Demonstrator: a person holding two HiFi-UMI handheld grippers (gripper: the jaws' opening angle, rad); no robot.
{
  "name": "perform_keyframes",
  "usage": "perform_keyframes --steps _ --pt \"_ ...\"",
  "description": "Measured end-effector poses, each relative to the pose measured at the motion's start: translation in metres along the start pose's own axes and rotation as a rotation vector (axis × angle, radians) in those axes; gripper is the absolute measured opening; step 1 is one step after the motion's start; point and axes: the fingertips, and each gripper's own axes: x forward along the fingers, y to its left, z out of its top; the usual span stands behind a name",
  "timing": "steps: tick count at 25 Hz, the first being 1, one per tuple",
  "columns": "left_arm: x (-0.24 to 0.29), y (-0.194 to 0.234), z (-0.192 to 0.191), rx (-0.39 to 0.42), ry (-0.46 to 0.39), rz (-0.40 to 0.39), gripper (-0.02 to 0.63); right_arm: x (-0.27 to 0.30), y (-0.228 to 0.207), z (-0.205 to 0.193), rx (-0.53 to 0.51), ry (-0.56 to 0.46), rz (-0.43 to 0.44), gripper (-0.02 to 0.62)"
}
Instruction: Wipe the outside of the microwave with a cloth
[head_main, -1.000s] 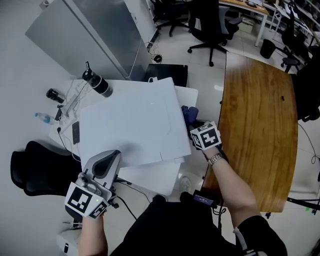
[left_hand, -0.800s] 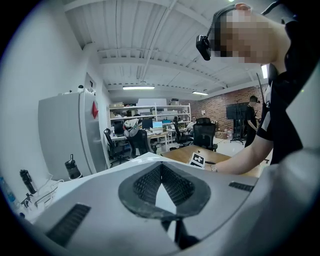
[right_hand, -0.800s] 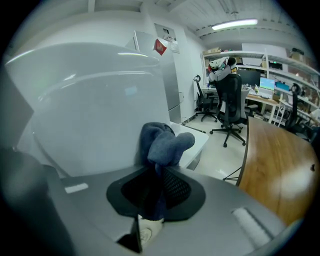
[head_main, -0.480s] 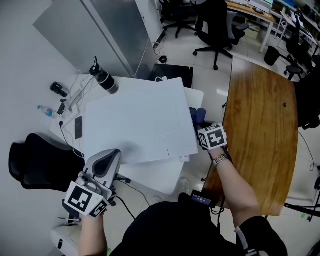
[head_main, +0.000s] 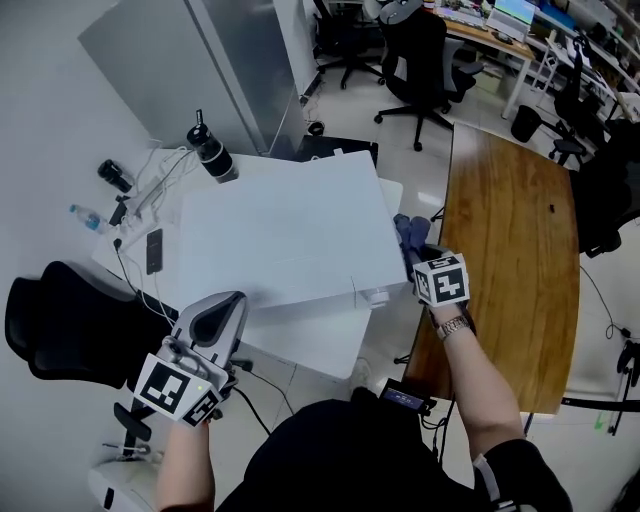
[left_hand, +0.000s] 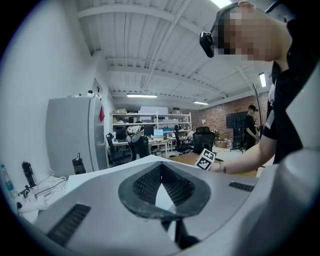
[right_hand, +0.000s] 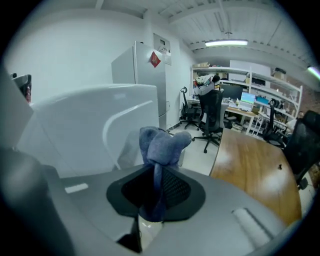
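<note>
1. Jaws of the right hand-held gripper (right_hand: 156, 195) stand narrow, pinched on the lower end of a blue cloth (right_hand: 162, 144). The rest of the cloth bulges out past the tips in a loose wad.
2. The cloth looks soft, light and limp. It should fold to any face it is pressed on, and it will likely slump or drag out if held by a thin edge. The present hold on a gathered fold, with a padded wad left in front, seems the sound place to take it.
3. The cloth's long axis runs out along the gripper, and its wad points at the right side wall of the microwave (head_main: 285, 235). It sits just beside that wall; I cannot tell whether it touches.
4. The microwave is a stiff white box, likely heavy enough to stay put under a wipe. It sits top up on a white tabletop (head_main: 310, 345), with its long axis running left to right across the head view. I cannot tell which face carries the door.
5. The left hand-held gripper (left_hand: 161, 189) is closed and empty, near the microwave's front left corner.
6. A wooden table (head_main: 510, 250) lies to the right.
</note>
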Motion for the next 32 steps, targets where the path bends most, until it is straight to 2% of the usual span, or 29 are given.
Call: perform_keyframes --steps 11,17,24,32 --pt "-0.076 0.004 -0.016 -0.045 -0.074 -0.032 0.005 -0.106 0.039 -0.016 0.001 -0.11 -0.174 0.051" --pt "-0.115 0.004 -0.028 -0.07 -0.098 -0.034 0.005 -0.159 0.082 -0.022 -0.023 -0.215 -0.211 0.051" --pt "-0.155 -0.002 -0.044 -0.085 -0.105 -0.022 0.005 -0.188 0.162 -0.014 -0.07 -0.349 -0.118 0.051" --pt "-0.206 0.014 -0.057 -0.102 -0.1 0.041 0.005 -0.171 0.275 0.006 -0.176 -0.411 0.064 0.051"
